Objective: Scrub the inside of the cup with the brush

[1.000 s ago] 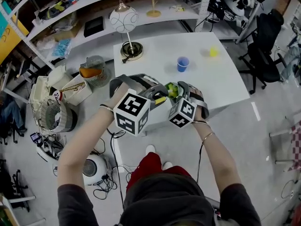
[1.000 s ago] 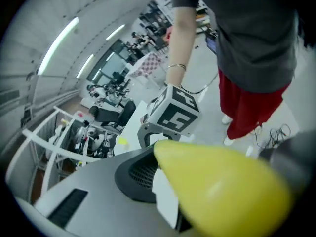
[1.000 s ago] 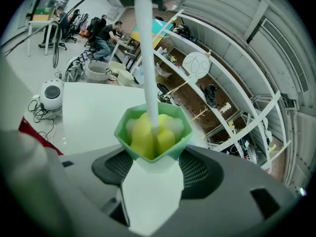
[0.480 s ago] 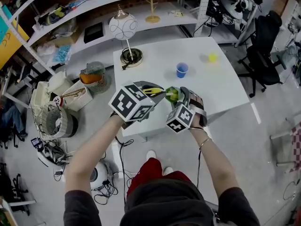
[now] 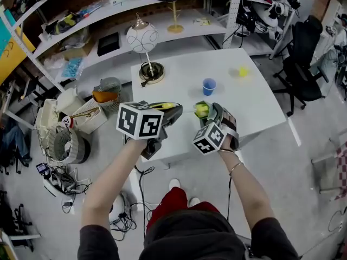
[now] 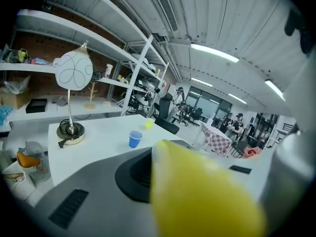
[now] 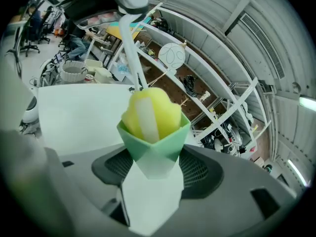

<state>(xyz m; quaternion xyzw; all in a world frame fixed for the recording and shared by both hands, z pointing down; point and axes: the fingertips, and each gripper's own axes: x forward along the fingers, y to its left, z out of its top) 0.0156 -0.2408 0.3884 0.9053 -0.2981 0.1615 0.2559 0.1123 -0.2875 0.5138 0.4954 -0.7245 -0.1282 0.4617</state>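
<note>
In the head view my right gripper [image 5: 209, 112] is shut on a pale green faceted cup [image 5: 201, 110], held in the air over the front edge of the white table [image 5: 246, 104]. The right gripper view shows the cup [image 7: 155, 144] pinched at its base between the jaws, with the brush's yellow sponge head [image 7: 150, 111] sitting inside it. A white stem [image 7: 129, 48] rises from the sponge toward my left gripper [image 5: 172, 108]. That gripper is to the cup's left and is shut on the brush's yellow handle [image 6: 197, 196].
A small blue cup [image 5: 209, 86] and a little yellow object [image 5: 244, 71] stand farther back on the table. A globe lamp [image 5: 144, 37] stands at the back left corner. Shelving runs behind, clutter covers the floor at left, and an office chair [image 5: 303, 64] is at right.
My left gripper has turned and drawn to the left, so the gap between the two grippers has widened. The right gripper and cup have shifted only slightly.
</note>
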